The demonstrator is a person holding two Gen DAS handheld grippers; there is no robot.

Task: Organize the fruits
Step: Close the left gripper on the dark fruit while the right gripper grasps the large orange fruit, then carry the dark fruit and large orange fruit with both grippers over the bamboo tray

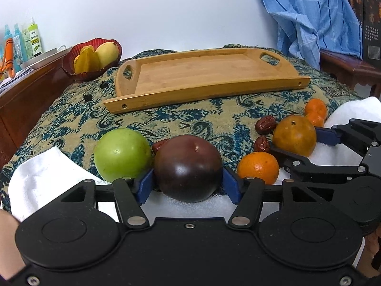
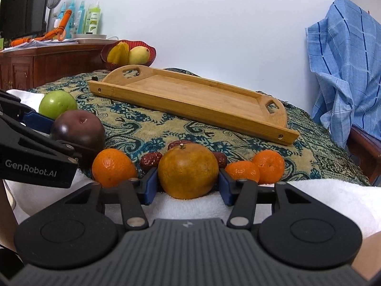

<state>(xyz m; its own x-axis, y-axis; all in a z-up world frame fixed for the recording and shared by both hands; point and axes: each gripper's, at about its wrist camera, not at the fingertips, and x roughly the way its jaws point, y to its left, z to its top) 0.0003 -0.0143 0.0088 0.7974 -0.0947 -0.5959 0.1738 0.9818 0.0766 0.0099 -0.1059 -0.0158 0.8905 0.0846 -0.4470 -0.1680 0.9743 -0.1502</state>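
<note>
Black left gripper [image 1: 188, 184] sits lowest in the left wrist view, its blue pads pressed against both sides of a dark purple round plum [image 1: 188, 168], so it is clamped on that fruit; the plum rests on a white towel [image 1: 42, 178] at the near edge of the surface. Just left of the plum, touching or nearly touching it, is a green round apple [image 1: 122, 155]. Black right gripper [image 2: 188, 186] likewise has its blue pads against both sides of a brownish-orange round citrus [image 2: 188, 170], gripping it on the same towel. A small bright orange mandarin [image 2: 113, 166] lies just left of that citrus, between the two grippers, and two more small mandarins [image 2: 257, 168] lie side by side just right of it. Wrinkled dark red dried jujubes [image 2: 150, 160] sit right behind the citrus on the patterned teal and beige cloth [image 2: 147, 128]. Farther back on the cloth is a rectangular bamboo serving tray with cut-out handles [image 1: 278, 83], its floor bare. At the back left corner a dark red ribbed glass bowl [image 1: 69, 66] holds a yellow star fruit [image 1: 88, 59] and a yellow mango [image 1: 107, 51]. A blue checked cloth [image 2: 345, 59] hangs at the right.
</note>
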